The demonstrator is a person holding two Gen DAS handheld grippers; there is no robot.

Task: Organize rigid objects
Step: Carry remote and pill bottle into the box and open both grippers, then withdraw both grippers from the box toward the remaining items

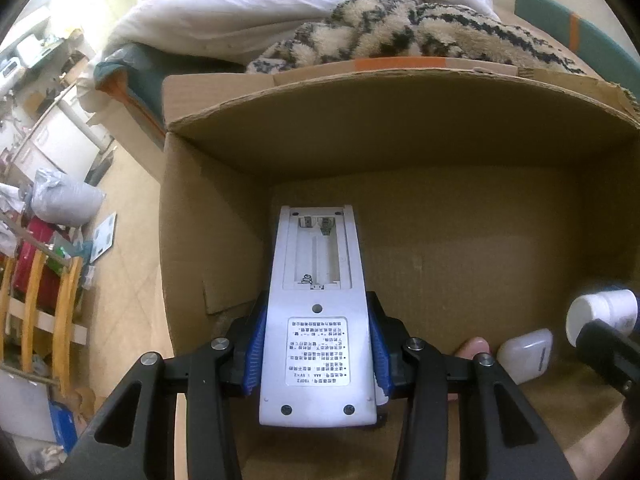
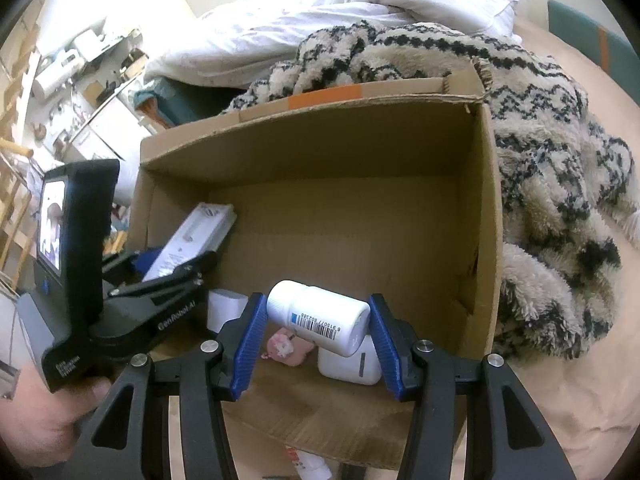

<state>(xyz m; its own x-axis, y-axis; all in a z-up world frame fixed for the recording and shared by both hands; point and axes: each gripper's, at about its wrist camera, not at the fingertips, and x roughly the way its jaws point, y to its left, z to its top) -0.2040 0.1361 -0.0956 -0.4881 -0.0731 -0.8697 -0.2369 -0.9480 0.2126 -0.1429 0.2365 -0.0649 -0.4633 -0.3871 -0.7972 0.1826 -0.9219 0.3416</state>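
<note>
The left gripper (image 1: pixel 318 346) squeezes a white remote (image 1: pixel 318 312) between its blue pads, with the back side up (the battery slot is bare). The remote hangs inside the cardboard box (image 1: pixel 400 152), near the left wall. The right gripper (image 2: pixel 318 330) pinches a white bottle (image 2: pixel 320 318) lying sideways, cap to the left, low in the same box. Under the bottle sits a small white case (image 2: pixel 352 368) beside a little pink thing (image 2: pixel 288 348).
</note>
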